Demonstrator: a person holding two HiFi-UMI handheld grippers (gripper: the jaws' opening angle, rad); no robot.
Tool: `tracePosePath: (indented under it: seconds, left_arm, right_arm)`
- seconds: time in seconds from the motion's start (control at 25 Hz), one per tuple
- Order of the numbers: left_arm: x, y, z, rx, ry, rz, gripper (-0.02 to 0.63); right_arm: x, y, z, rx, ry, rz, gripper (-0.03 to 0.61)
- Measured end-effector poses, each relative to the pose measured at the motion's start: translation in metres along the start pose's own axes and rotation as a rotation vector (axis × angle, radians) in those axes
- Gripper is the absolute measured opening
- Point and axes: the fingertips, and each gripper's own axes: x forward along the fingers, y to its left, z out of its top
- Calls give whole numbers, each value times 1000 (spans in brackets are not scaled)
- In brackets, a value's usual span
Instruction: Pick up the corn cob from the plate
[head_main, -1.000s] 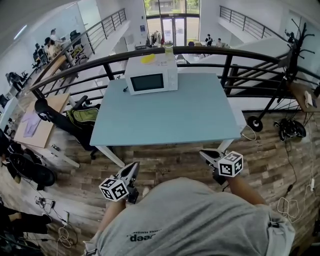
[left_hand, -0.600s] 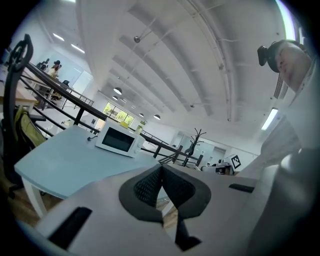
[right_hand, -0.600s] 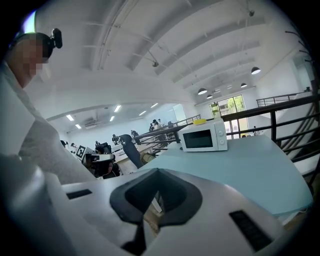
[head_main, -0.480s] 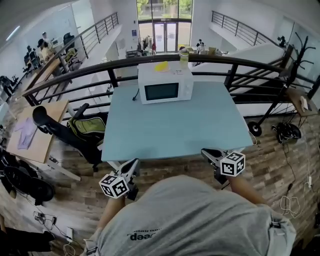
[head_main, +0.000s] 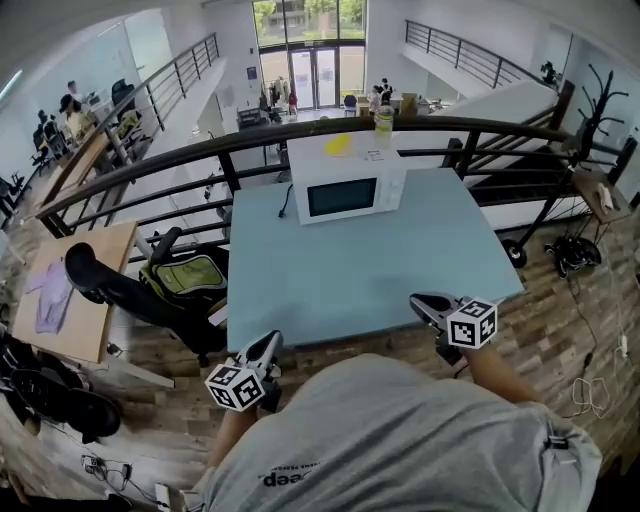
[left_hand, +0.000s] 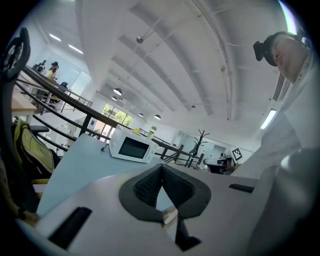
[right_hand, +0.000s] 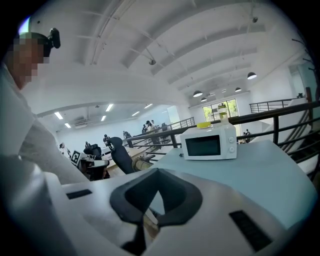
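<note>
No corn cob or plate can be made out in any view. A small yellow thing (head_main: 338, 145) lies on top of a white microwave (head_main: 348, 190) at the far side of a pale blue table (head_main: 350, 275). My left gripper (head_main: 268, 346) is shut and empty, just short of the table's near left corner. At the near right edge my right gripper (head_main: 418, 301) is also shut with nothing in it. In the left gripper view the shut gripper (left_hand: 161, 167) points towards the microwave (left_hand: 131, 148). The right gripper view shows its shut gripper (right_hand: 157, 171) and the microwave (right_hand: 209, 144) ahead.
A bottle (head_main: 383, 124) stands on the microwave's right end. A dark railing (head_main: 250, 135) runs behind the table. An office chair with a yellow-green bag (head_main: 185, 275) stands left of the table. A coat rack (head_main: 590, 95) and a scooter (head_main: 570, 255) are at the right.
The table and microwave have drawn nearer and shifted right in the head view. Both grippers have come forward to the table's near edge, still shut.
</note>
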Motion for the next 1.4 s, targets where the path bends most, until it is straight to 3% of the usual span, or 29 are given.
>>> tracePosePath:
  seconds: [0.36, 0.68, 0.92, 1.24, 1.4]
  left_arm:
    - [12, 37, 16, -14, 4, 31, 9]
    - [44, 57, 23, -19, -3, 131, 9]
    - [130, 62, 39, -31, -27, 195, 9]
    - [280, 51, 87, -67, -45, 206, 9]
    - [331, 62, 130, -15, -43, 215, 9]
  right_arm:
    - [44, -24, 29, -9, 2, -5, 15]
    - [88, -79, 40, -4, 27, 70, 15]
    - [116, -163, 69, -26, 24, 147, 15]
    - [131, -290, 115, -56, 27, 211, 14]
    - [146, -336, 127, -20, 7, 219, 14]
